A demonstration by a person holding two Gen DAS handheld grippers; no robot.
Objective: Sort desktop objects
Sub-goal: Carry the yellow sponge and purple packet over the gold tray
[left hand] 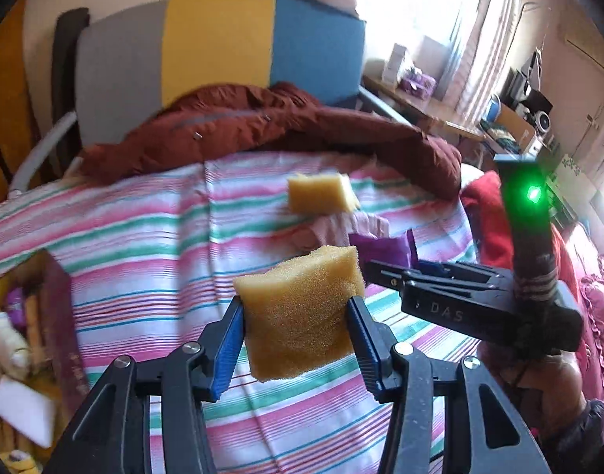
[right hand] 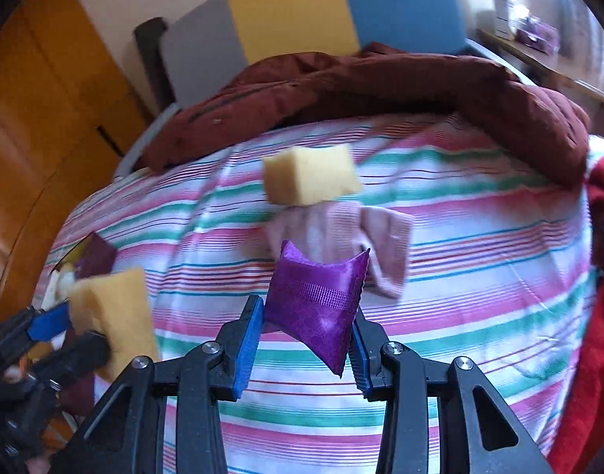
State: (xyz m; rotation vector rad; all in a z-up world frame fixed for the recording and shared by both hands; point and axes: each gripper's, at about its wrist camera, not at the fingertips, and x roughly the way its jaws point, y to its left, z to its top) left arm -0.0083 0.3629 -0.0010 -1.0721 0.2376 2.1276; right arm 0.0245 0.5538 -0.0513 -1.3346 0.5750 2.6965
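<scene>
A bed covered by a striped sheet (left hand: 152, 237) fills both views, its stripes running from 9 to 3 o'clock. A dark red jacket (left hand: 262, 130) is draped along the far edge at 12 o'clock, with a grey, yellow and blue headboard (left hand: 219, 47) behind it, and red bedding (right hand: 602, 316) closes the 3 o'clock side. A box of mixed items (left hand: 29, 347) is seen at the 8 o'clock edge of the left view. The widest bare stretch of sheet lies between 9 and 12 o'clock of the bed's middle. A crumpled pink cloth (right hand: 341, 233) lies near the middle, and a loose yellow sponge (right hand: 310, 175) rests just beyond it at 12 o'clock, its long axis running 9 to 3. A second yellow sponge (left hand: 302, 312) is held off the sheet by the left gripper (left hand: 298, 335), whose fingers (left hand: 231, 343) are closed on its two sides; its long axis is tilted from 7 towards 1 o'clock. A purple sachet (right hand: 317, 308) is clamped in the right gripper (right hand: 306, 335), pinched at its sides so that it bows, with one corner pointing to 6 o'clock and its notched upper edge facing 12.
</scene>
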